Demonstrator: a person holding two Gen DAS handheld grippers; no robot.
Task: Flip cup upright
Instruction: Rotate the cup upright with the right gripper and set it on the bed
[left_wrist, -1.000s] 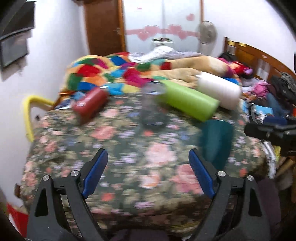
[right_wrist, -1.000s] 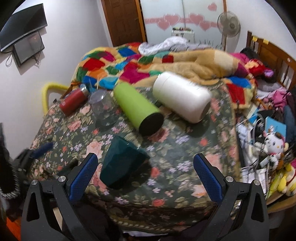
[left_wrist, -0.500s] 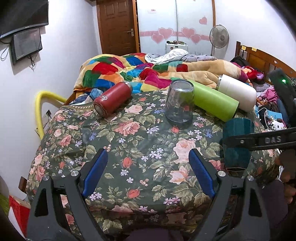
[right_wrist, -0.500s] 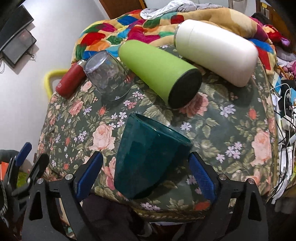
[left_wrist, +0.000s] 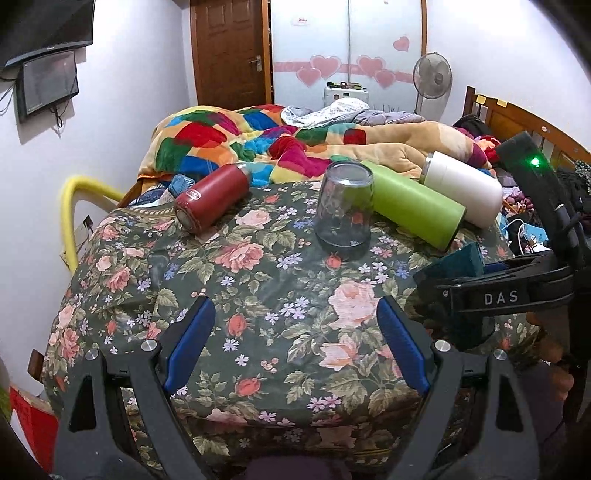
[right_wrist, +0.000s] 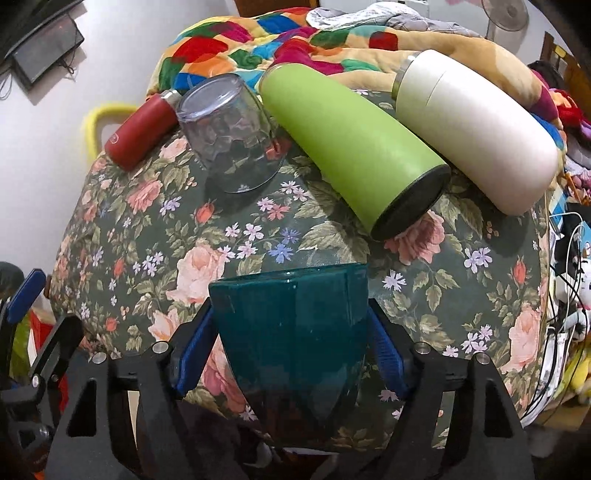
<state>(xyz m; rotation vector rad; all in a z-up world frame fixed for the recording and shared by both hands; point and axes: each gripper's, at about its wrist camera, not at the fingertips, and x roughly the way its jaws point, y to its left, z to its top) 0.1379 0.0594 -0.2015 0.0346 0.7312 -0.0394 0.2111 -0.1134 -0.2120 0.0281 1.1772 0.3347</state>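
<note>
A dark teal faceted cup (right_wrist: 291, 332) stands upside down on the floral bedspread (right_wrist: 147, 221) at the near edge. My right gripper (right_wrist: 290, 350) has closed its blue pads on both sides of the cup. In the left wrist view the teal cup (left_wrist: 460, 264) shows at the right, partly hidden behind the right gripper's black frame. My left gripper (left_wrist: 295, 347) is open and empty over the near middle of the bedspread (left_wrist: 258, 295).
A clear glass (left_wrist: 344, 208) stands upside down behind. A red bottle (left_wrist: 210, 201), a green bottle (left_wrist: 413, 205) and a white bottle (left_wrist: 461, 188) lie on their sides. A patchwork blanket (left_wrist: 229, 140) is heaped at the back. Clutter lies off the right edge.
My right gripper has moved in around the teal cup and closed its pads on its sides. My left gripper has stayed open and moved little.
</note>
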